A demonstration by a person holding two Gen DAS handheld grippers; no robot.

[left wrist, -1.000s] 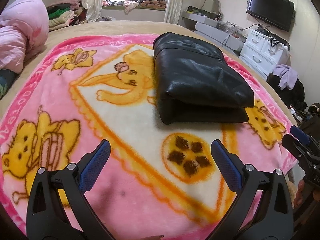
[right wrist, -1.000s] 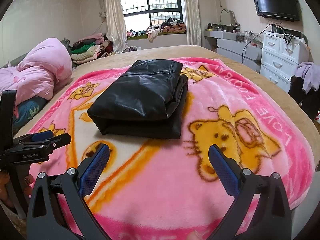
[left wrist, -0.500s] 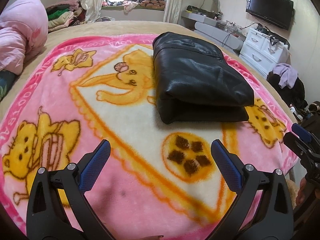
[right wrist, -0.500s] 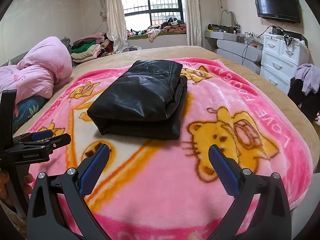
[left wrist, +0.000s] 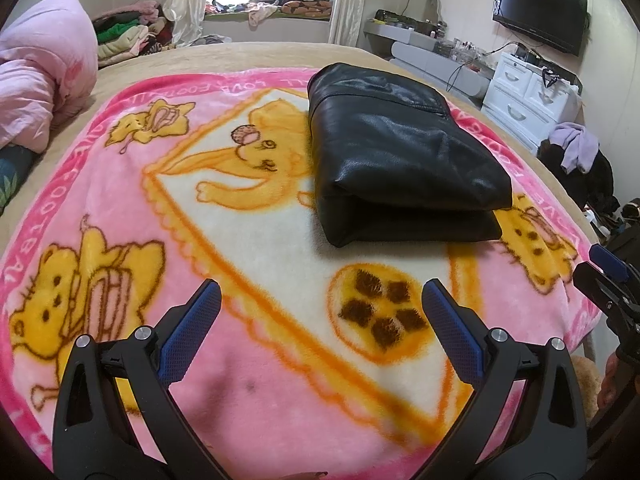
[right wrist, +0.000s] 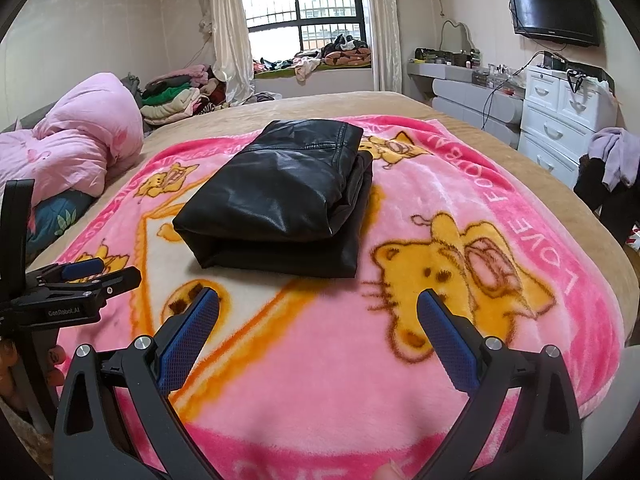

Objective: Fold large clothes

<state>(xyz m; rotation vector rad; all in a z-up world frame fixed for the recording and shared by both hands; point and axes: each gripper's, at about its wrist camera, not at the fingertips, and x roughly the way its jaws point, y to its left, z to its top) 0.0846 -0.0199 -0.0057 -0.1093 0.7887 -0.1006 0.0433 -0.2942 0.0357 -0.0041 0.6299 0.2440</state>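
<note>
- A black leather jacket (left wrist: 400, 160) lies folded into a thick rectangular bundle on a pink cartoon blanket (left wrist: 248, 392), which is spread over a bed (right wrist: 360, 104) with a tan cover.
- In the left wrist view the jacket sits to the right of the blanket's middle, on the far side of a yellow ball print; in the right wrist view it lies left of the middle, its folded layers stacked one on another.
- The left gripper (left wrist: 320, 312) hangs over the near part of the blanket with its blue-padded fingers (left wrist: 192, 332) spread wide and nothing between them, well short of the jacket.
- The right gripper (right wrist: 318, 316) is likewise over the near edge of the blanket, fingers (right wrist: 448, 340) spread wide and holding nothing, apart from the jacket.
- Each gripper shows at the edge of the other's view: the right one at the far right in the left view, the left one at the left in the right view.
- A pink quilt (right wrist: 72, 148) is bunched at the left of the bed.
- A white dresser (right wrist: 560, 120) stands at the right wall, with a television (right wrist: 552, 8) mounted above it.
</note>
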